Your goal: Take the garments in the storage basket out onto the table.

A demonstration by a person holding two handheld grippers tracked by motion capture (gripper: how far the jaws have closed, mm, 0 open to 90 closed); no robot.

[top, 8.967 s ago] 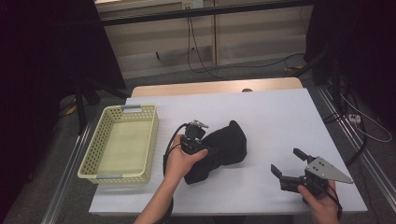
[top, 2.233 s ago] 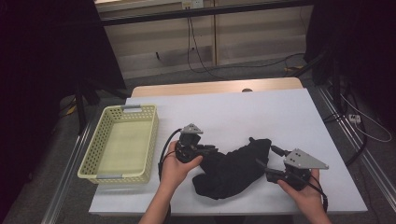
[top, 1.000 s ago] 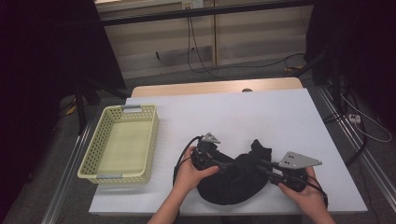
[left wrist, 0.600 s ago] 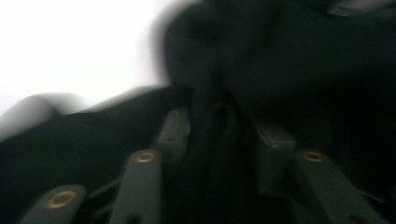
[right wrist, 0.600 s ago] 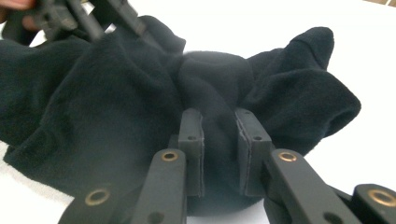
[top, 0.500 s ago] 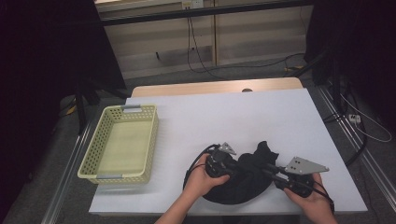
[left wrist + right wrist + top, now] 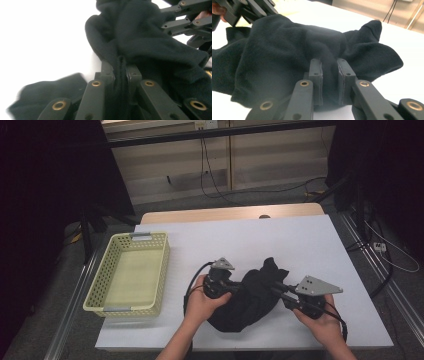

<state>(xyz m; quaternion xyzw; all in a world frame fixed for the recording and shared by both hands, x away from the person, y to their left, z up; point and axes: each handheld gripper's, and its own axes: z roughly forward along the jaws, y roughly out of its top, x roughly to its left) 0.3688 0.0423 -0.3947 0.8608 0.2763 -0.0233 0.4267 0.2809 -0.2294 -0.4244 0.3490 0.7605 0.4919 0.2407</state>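
A bunched black fleece garment (image 7: 250, 297) lies on the white table near its front edge, between both hands. My left gripper (image 7: 235, 289) grips its left side; its jaws have just been closing and now pinch a fold of the cloth (image 7: 121, 67). My right gripper (image 7: 274, 287) holds the garment's right side, with a thick fold (image 7: 329, 75) squeezed between its pads. The garment (image 7: 287, 50) hangs slightly lifted between the two grippers. From the left gripper view, the right gripper's linkage sits at the upper right.
A pale yellow perforated basket (image 7: 107, 290) stands empty on the table's left side. The white tabletop (image 7: 250, 240) stretches behind the garment. Cables and dark stands lie on the floor beyond and beside the table.
The left gripper moved right onto the garment and shut on a fold. Both hands have risen a little, lifting and bunching the cloth between them.
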